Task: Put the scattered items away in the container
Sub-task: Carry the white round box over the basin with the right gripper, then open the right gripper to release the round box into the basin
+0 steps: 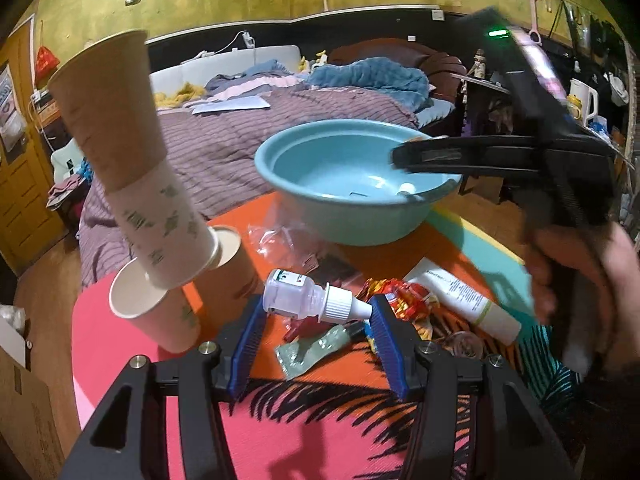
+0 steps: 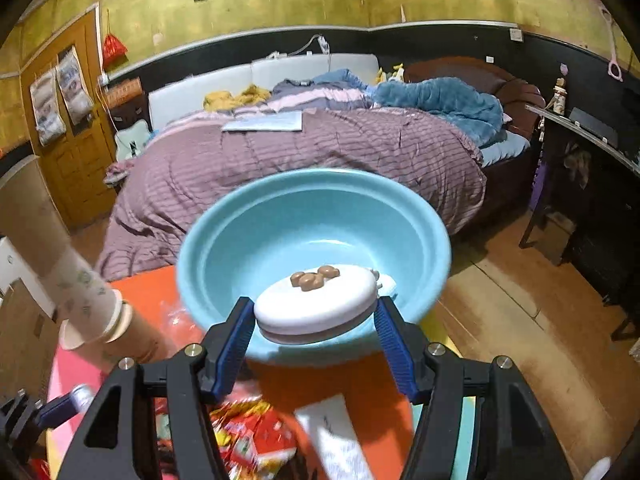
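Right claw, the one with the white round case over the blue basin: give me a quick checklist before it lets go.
1. White round case sits between the right claw's blue pads: ok.
2. Case is above the blue basin opening: ok.
3. Drop height above the basin floor: cannot tell.
4. Landing spot clear: cannot tell; a small white item already lies inside.
5. Left claw is outside the basin, holding the white dropper bottle: ok.
6. Tilted paper cup stack is away from the basin: ok.
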